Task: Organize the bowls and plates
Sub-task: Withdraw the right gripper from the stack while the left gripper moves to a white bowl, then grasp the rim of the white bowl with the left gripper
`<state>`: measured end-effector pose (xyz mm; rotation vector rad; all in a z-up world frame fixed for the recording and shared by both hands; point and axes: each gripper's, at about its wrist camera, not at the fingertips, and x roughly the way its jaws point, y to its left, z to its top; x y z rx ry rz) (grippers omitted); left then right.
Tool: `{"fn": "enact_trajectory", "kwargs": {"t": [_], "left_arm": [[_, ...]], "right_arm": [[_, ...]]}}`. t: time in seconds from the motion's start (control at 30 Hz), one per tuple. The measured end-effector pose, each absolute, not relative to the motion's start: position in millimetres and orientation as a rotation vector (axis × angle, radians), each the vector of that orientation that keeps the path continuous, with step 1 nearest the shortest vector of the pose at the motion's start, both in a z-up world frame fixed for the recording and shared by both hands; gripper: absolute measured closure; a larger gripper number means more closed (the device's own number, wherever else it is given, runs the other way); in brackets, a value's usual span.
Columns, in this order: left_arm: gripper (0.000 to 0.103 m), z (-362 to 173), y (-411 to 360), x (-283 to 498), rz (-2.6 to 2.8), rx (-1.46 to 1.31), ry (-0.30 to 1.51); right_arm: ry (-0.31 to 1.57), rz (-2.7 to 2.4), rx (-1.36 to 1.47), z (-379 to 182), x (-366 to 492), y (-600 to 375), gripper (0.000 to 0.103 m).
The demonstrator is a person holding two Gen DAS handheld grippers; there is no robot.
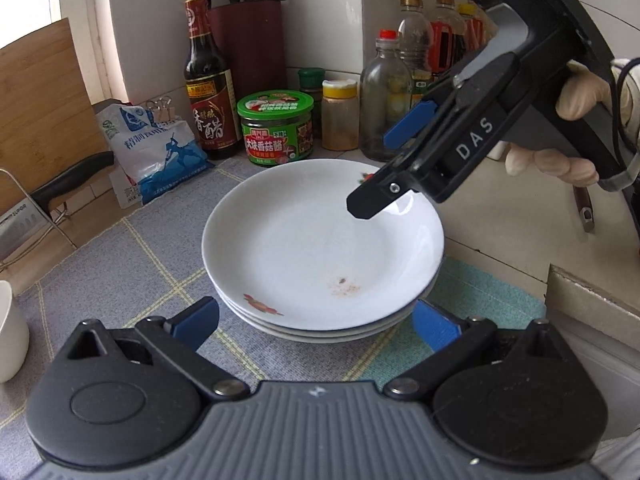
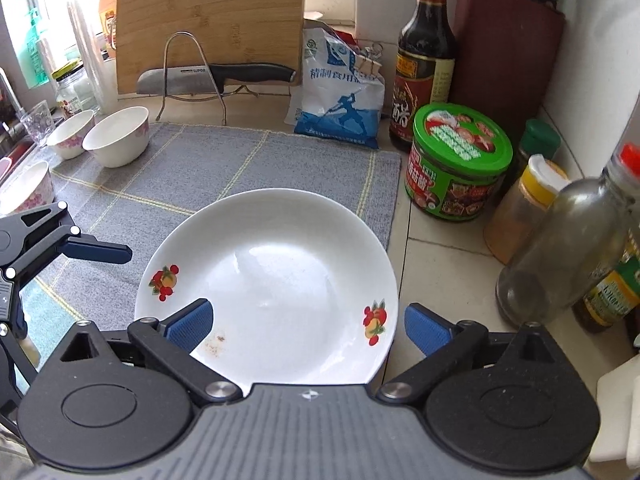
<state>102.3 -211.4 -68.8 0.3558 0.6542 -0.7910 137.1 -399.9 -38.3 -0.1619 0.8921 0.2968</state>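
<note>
White plates (image 1: 320, 248) sit stacked on my grey mat (image 2: 224, 160), between my left gripper (image 1: 316, 320) and right gripper (image 2: 308, 320), both spread wide, gripping nothing. Beyond crowd a green-lidded sauce jar (image 2: 460, 160), vinegar bottle (image 1: 208, 96) and salt bag (image 2: 340, 96); three bowls (image 2: 116, 136) wait far left.

Home kitchen: tiled counter (image 2: 440, 248), vinegar bottle (image 2: 424, 60), knife block (image 2: 508, 40).

1. "DAS": white letters on the body of the right gripper (image 1: 394, 168).
2. "SUPOR": on the knife blade (image 2: 176, 80).
3. "香醋": on the dark bottle label (image 1: 210, 126).
4. "精制食用": on the white-and-blue bag (image 2: 340, 96).
</note>
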Motion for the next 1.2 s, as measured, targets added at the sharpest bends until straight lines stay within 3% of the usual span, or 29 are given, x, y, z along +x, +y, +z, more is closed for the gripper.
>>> {"fn": "enact_trajectory", "kwargs": {"t": [0.23,0.5,1.2], "left_arm": [[0.001,-39.5,-172.5,90.9,-0.647,0.295,0.646],[0.001,-26.1,-104.3,87.1,-0.507,0.286,0.628],[0.001,-47.2,103.0,156.4,-0.369,0.217,0.711]], "right_arm": [[0.706,0.399,-0.274,-11.4,119.5,-361.1,0.000],[0.646,0.468,-0.258,-5.2,115.8,-298.7,0.000],[0.701,0.599,-0.307,-56.7,119.9,-86.5,0.000]]}}
